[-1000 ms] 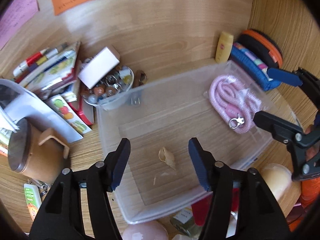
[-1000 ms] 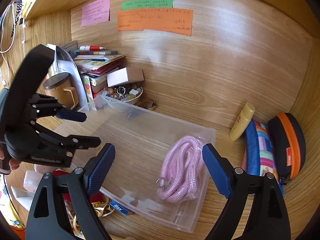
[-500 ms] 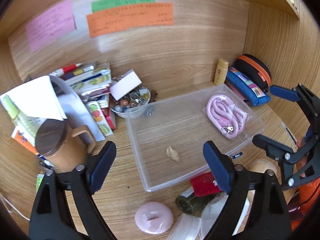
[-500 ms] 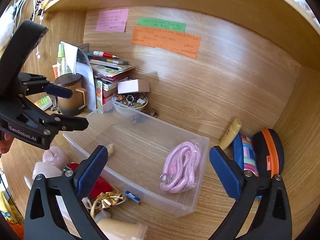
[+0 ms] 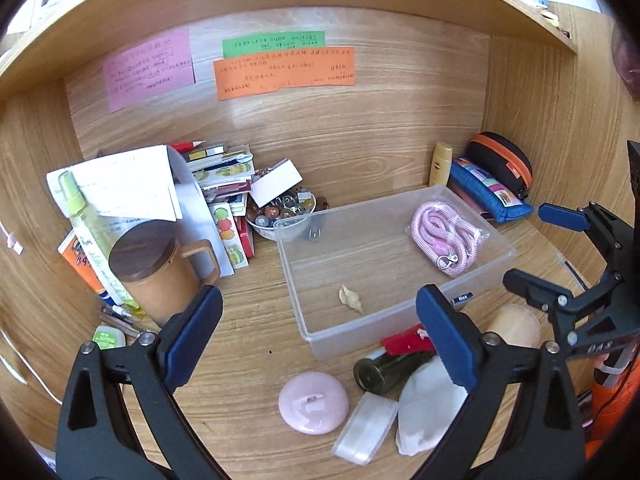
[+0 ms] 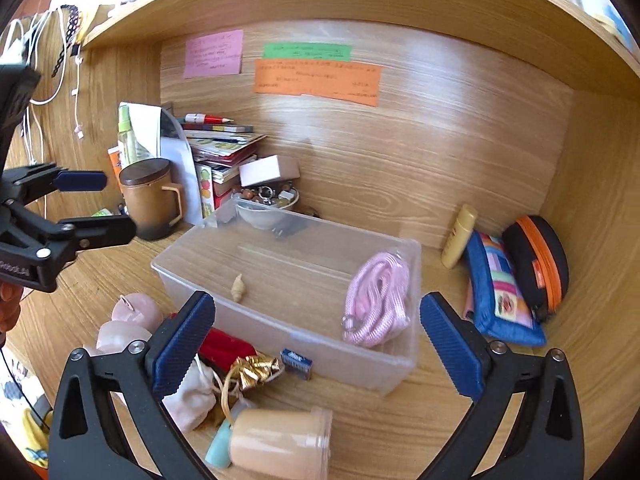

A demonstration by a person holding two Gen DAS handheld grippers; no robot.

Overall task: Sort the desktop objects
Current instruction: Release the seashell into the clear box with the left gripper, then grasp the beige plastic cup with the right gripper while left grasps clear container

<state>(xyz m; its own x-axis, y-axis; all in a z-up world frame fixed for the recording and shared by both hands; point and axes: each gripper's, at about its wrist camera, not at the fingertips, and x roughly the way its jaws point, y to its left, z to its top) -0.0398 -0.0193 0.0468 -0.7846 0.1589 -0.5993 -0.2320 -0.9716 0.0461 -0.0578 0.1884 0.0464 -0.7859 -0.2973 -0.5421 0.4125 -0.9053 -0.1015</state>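
On the worktop, inside the wooden alcove: a clear plastic bin (image 5: 400, 264) sat with its long axis running from near left to far right in the left wrist view.
Shell: a small tan shell (image 5: 350, 298) lay on the bin floor near the front wall, its long axis slanting and its pointed tip toward the lower right in the left wrist view.
Rope: a coiled pink rope (image 5: 446, 236) with a metal clasp lay at the bin's right end, its length roughly across the bin.
Left claw: the left claw (image 5: 318, 338) hung over the worktop in front of the bin, jaws opening and wide apart, nothing between them.
Right claw: the right claw (image 6: 318, 338) hung before the bin's near wall, jaws spread wide and empty.
Loose items: a pink round case (image 5: 314, 402), a dark green bottle (image 5: 386, 368) and a red pouch (image 5: 406, 338) lay outside the bin's front wall.
Change: a second earlier both claws stood close over the bin, the left one much narrower above the shell; since then both had drawn back, and the sticky notes (image 5: 280, 70) on the back panel had come fully into sight.
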